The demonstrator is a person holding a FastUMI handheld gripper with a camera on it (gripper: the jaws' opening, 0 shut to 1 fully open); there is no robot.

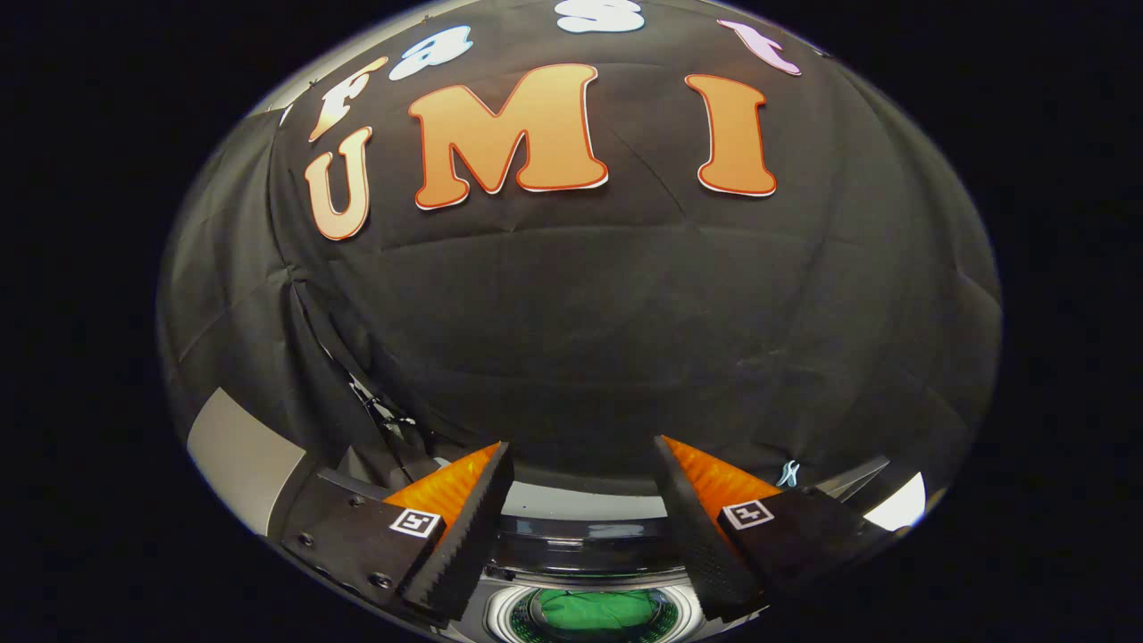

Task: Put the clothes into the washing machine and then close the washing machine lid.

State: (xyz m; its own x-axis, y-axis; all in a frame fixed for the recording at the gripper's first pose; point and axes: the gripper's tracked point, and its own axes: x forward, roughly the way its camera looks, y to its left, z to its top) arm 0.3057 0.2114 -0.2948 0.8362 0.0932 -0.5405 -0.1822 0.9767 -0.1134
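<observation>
While the tool hangs above the washing machine in the gripper view, its two fingers stand spread wide apart with nothing between them. Each finger carries a small square marker on its upper face. Neither finger touches the machine or the cloth wall.

Below and between the fingers lies the top of the washing machine, seen from above: a dark glossy band runs across it on the far side, and nearer sits a round opening ringed by a pale rim. Inside that round opening lie the clothes, a green bundle of fabric resting in the drum. Whether a lid covers the opening cannot be told, since the glossy band and the reflections around the rim are hard to read.

Beyond the fingers, the black cloth wall of the booth rises and fills the far side, hanging in soft folds. At the left, a seam in the cloth runs down toward the machine, and a thin dark cable hangs near it. A pale grey panel shows at the far left, beside the left finger. A small bright patch shows at the right, past the right finger.
</observation>
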